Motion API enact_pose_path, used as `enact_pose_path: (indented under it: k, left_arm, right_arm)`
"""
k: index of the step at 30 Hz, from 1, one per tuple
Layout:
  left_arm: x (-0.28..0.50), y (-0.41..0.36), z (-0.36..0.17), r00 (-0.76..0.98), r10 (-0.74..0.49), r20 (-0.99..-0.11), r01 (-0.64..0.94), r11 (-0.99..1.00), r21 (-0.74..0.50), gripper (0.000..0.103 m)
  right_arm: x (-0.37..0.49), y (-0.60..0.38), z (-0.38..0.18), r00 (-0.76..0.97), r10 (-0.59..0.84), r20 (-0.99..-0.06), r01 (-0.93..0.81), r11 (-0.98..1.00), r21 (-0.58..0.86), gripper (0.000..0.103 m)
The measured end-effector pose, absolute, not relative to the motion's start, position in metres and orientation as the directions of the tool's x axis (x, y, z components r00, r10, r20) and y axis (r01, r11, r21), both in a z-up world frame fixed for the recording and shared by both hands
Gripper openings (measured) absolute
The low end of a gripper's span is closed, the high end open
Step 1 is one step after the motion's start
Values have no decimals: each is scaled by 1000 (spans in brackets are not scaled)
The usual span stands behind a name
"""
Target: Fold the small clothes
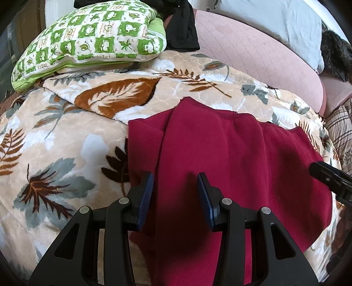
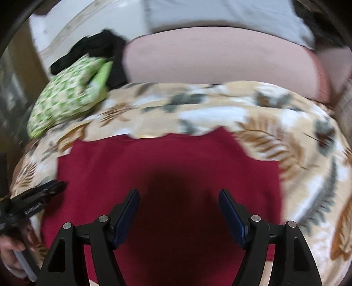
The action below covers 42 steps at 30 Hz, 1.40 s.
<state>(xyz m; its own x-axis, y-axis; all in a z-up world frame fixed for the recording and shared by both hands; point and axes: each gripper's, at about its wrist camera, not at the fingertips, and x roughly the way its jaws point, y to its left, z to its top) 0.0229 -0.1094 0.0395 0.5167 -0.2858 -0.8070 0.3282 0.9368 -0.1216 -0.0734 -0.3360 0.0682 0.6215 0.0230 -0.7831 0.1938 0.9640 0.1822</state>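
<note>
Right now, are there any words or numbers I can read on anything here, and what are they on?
Green and white pillow: tiny brown writing on some of its squares, too small to read.
Red cloth: no words or label showing.
Leaf blanket: only leaf pictures, no words.
Left tongs and right tongs: no writing showing.

A bed is covered by a beige leaf-print blanket point(image 1: 66, 136), beyond which a pink quilted cover point(image 1: 253, 55) is spread. A green-and-white pillow point(image 1: 92, 41) and black cloth point(image 1: 182, 28) are laid at the far left, a pale grey pillow point(image 1: 275, 19) at the far right. The scene is lit by soft daylight.
</note>
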Motion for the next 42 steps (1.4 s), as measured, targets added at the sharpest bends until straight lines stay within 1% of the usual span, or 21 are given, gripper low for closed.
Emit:
enact_pose_path:
  k: [2, 8, 10, 13, 16, 19, 21, 23, 26, 27, 30, 32, 33, 34, 35, 36, 37, 38, 39, 41, 42]
  left_arm:
    - [23, -104, 42, 517, -289, -806, 323, 937, -129, 41]
    - [16, -75, 43, 494, -315, -810, 279, 940, -195, 41]
    - [10, -58, 40, 468, -307, -829, 234, 947, -219, 41]
    - [-1, -35, 38, 437, -353, -827, 166, 936, -312, 41]
    - [-14, -20, 38, 446, -355, -822, 120, 934, -338, 41]
    - [-20, -15, 32, 435, -366, -823, 107, 928, -356, 41]
    - [-17, -14, 26, 420, -375, -827, 100, 924, -368, 41]
    - [-14, -14, 23, 414, -388, -823, 97, 918, -384, 41]
    - [-11, -20, 20, 405, -385, -829, 122, 921, -369, 41]
    - [-10, -21, 19, 405, -384, -830, 125, 922, -366, 41]
    - [-10, -21, 20, 410, -389, -825, 128, 920, -370, 41]
    - [-9, -19, 21, 411, -397, -821, 129, 917, -378, 41]
    - [-9, -17, 22, 412, -404, -816, 133, 913, -385, 41]
    - [-9, -16, 24, 415, -413, -811, 140, 909, -391, 41]
    - [-9, -15, 26, 419, -426, -802, 150, 903, -401, 41]
    - [-9, -14, 29, 422, -451, -786, 167, 891, -421, 41]
    - [-9, -14, 33, 421, -486, -766, 189, 873, -450, 41]
    - [-9, -14, 36, 419, -509, -752, 203, 860, -469, 48]
    - [-10, -14, 40, 418, -544, -728, 222, 838, -498, 61]
    - [-13, -14, 46, 417, -588, -694, 245, 807, -537, 74]
    - [-13, -14, 49, 418, -600, -682, 253, 798, -547, 74]
  right_arm:
    - [-61, -318, 64, 618, 58, -784, 170, 964, 206, 72]
    - [-19, -261, 55, 598, 118, -793, 62, 979, 192, 70]
    - [-6, -241, 58, 602, 149, -785, 23, 979, 204, 70]
    - [20, -208, 64, 593, 215, -776, -40, 971, 238, 70]
    - [47, -182, 60, 542, 246, -804, -65, 966, 252, 70]
    - [67, -158, 52, 495, 237, -836, -70, 970, 234, 70]
    - [78, -144, 39, 430, 183, -884, -56, 983, 176, 70]
    - [79, -132, 35, 429, 133, -893, -77, 991, 110, 70]
    - [79, -115, 26, 415, 35, -909, -123, 992, -18, 79]
    - [81, -112, 19, 399, 2, -917, -124, 991, -52, 85]
    - [83, -116, 12, 411, -8, -912, -110, 992, -58, 89]
    - [82, -121, 13, 432, 13, -902, -104, 994, -35, 84]
    - [80, -126, 17, 450, 14, -893, -101, 994, -35, 68]
    - [78, -131, 21, 463, 23, -886, -96, 995, -24, 48]
    - [76, -141, 27, 472, 69, -879, -90, 995, 30, 40]
    - [73, -151, 31, 477, 118, -871, -79, 993, 92, 30]
    - [72, -163, 35, 481, 163, -862, -62, 986, 152, 25]
    - [70, -173, 38, 487, 194, -852, -46, 979, 197, 24]
    - [67, -180, 41, 491, 221, -842, -34, 971, 235, 24]
    - [65, -187, 42, 496, 248, -832, -17, 961, 277, 23]
    - [64, -189, 43, 497, 253, -830, -17, 959, 282, 23]
